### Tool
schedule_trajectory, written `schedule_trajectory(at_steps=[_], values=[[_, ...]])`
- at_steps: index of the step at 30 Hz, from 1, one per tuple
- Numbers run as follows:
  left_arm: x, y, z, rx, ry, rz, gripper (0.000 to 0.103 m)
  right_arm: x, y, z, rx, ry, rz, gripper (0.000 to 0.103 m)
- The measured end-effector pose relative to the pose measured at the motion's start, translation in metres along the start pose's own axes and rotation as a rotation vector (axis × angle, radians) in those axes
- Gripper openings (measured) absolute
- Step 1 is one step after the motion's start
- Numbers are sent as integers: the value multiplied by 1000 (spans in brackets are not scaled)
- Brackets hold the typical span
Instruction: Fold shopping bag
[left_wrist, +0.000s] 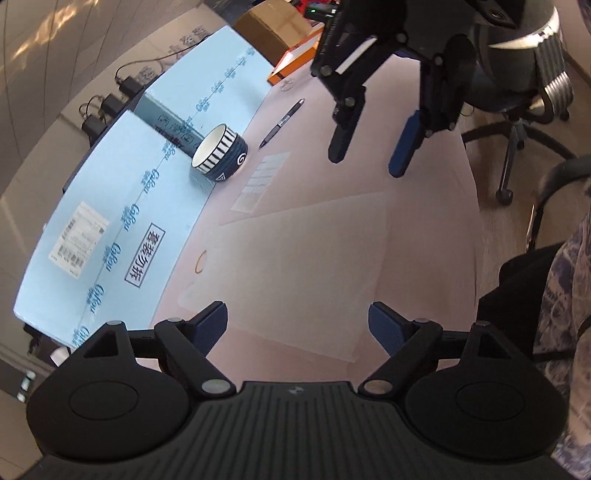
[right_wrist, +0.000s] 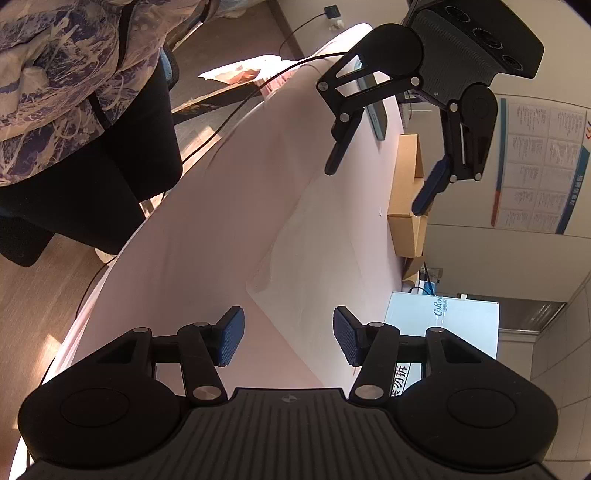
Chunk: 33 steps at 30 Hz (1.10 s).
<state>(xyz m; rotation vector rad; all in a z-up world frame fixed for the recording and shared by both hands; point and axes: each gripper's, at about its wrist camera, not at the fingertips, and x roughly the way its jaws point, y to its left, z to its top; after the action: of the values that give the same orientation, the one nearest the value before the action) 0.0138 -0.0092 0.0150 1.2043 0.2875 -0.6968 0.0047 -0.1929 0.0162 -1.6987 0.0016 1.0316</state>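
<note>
Both claws, left (left_wrist: 297, 326) and right (right_wrist: 288, 334), gape empty over the flat translucent bag (left_wrist: 295, 266).

Pink-topped table (left_wrist: 369, 122) on wood-look floor (right_wrist: 33, 295). Office chair (left_wrist: 517, 92) stands beside the table. Wall poster (right_wrist: 539, 166) on pale wall; cardboard boxes (right_wrist: 406, 206) below it. Sunlight patches fall on the floor.

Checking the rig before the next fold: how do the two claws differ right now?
The left claw stands wider open than the right claw. The left claw hangs over the flat bag, near the blue box and bowl; the right claw hangs over the bag's far end, nearer the table edge. Both are empty, with blue pads, pointing down at the bag.
</note>
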Motion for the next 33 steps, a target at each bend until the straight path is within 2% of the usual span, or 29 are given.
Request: schedule_trajectory(at_steps=[2,5,10,12,15,18,19,22,24,25,27,30,32,33], values=[[1,-2,-8,67,15,-14,82,1,1,-1,-26,-3,34,49],[4,-4,-16,134,6,-31,82,7,9,1,-98,-28,21,49],[11,-22,-19,275,-39,-5,82,13,15,3,-122,-50,0,49],[12,-29,-24,349,-85,10,82,14,20,4,-152,-59,-20,48],[12,-30,-25,373,-100,4,82,16,22,2,-168,-69,-40,48],[7,-28,-27,402,-100,-32,71,18,24,0,-167,-86,-60,48],[5,-26,-28,405,-94,-55,71,19,25,-1,-167,-93,-65,47],[5,-23,-30,414,-93,-89,72,26,27,-1,-177,-106,-74,36],[7,-27,-29,466,-106,-91,72,32,29,1,-182,-107,-71,15],[7,-29,-29,488,-111,-93,72,33,30,2,-186,-107,-71,12],[8,-30,-28,528,-113,-103,72,35,33,3,-190,-110,-79,9],[10,-27,-28,502,-110,-112,72,34,32,4,-140,-110,-99,6],[10,-25,-27,486,-107,-109,73,33,27,8,-54,-113,-105,5],[11,-24,-26,477,-103,-105,77,33,23,10,0,-112,-108,5]])
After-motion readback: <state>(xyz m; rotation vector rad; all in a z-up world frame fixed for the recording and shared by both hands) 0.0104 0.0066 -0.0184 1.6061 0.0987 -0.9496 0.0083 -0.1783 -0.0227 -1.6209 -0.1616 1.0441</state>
